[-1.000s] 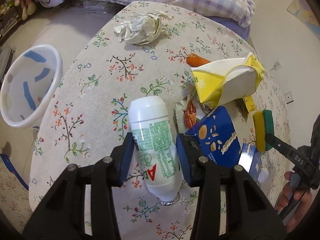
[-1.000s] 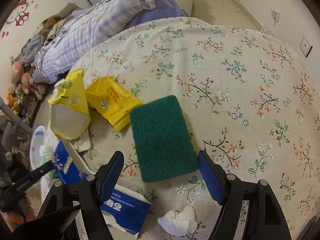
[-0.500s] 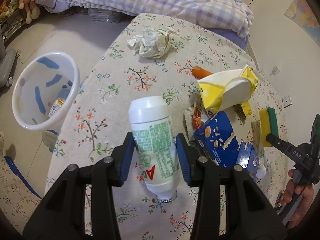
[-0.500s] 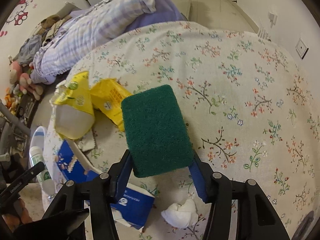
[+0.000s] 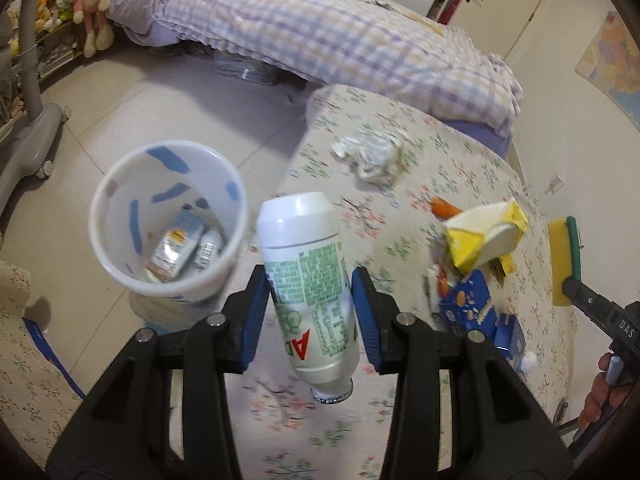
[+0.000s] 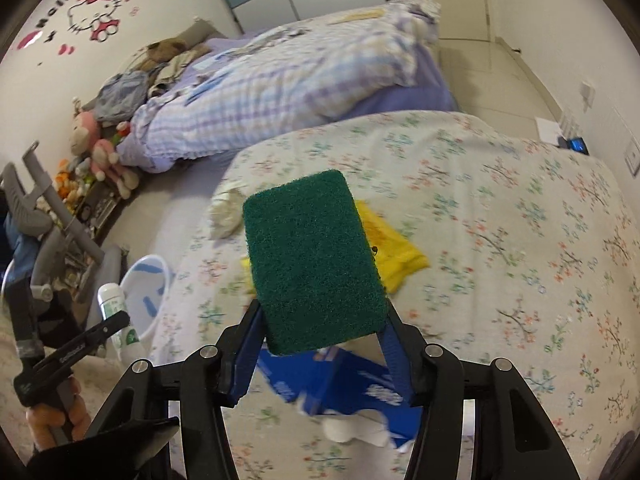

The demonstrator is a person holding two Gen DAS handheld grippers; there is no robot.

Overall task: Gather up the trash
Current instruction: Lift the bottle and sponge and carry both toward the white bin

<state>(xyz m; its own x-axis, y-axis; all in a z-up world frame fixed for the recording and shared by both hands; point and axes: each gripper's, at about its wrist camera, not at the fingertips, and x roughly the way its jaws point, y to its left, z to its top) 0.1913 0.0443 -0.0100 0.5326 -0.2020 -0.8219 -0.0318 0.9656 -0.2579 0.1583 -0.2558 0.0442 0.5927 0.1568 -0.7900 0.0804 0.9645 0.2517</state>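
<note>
My left gripper [image 5: 310, 316] is shut on a white plastic bottle [image 5: 308, 272] with a green label and holds it in the air above the table's left edge, just right of the white bin [image 5: 168, 216] on the floor. The bin holds some packets. My right gripper [image 6: 320, 340] is shut on a green and yellow sponge [image 6: 312, 260] and holds it above the table; the sponge also shows in the left wrist view [image 5: 564, 260].
On the floral table [image 5: 400, 420] lie a crumpled paper [image 5: 372, 152], a yellow and white bag [image 5: 484, 240], a blue snack box [image 5: 468, 308] and a yellow wrapper [image 6: 392, 248]. A white tissue [image 6: 356, 432] lies near the table's front. A bed [image 5: 340, 36] stands behind.
Both grippers have lifted their loads off the table. The left one has moved left with the bottle toward the bin. The right one closed on the sponge and raised it.
</note>
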